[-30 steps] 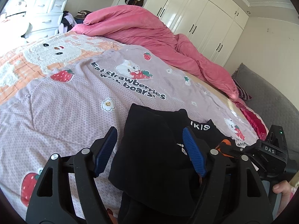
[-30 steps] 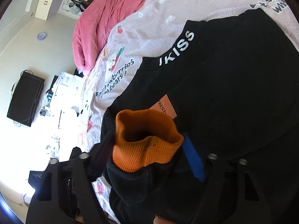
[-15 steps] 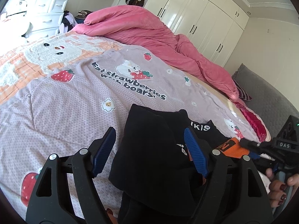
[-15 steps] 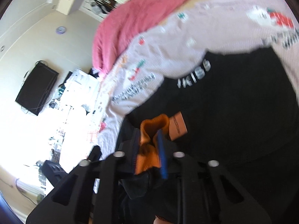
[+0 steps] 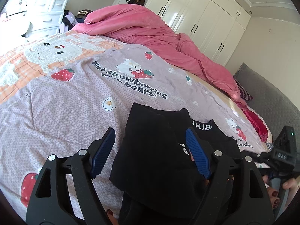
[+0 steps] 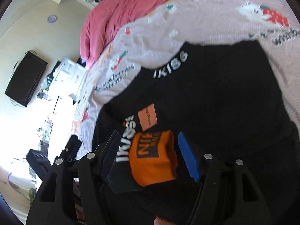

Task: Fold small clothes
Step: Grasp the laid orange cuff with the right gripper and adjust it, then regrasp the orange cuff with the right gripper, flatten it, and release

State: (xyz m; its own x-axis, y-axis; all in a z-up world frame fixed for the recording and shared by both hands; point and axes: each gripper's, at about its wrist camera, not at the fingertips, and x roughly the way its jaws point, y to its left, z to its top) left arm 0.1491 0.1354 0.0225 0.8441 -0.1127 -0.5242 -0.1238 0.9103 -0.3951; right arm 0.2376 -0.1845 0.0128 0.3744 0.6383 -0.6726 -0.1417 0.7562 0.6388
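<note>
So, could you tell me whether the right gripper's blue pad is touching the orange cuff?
Apart. In the right wrist view, the right gripper is open and a strip of black garment shows between its blue pad and the orange cuff.

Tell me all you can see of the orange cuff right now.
The orange cuff is ribbed knit with a dark printed block of lettering, blurred beyond reading. It ends a black sleeve of the black top and lies on that top, between the open fingers of the right tongs. Whether either finger touches it is unclear. An orange patch sits just beyond it. From the left wrist it is hidden.
</note>
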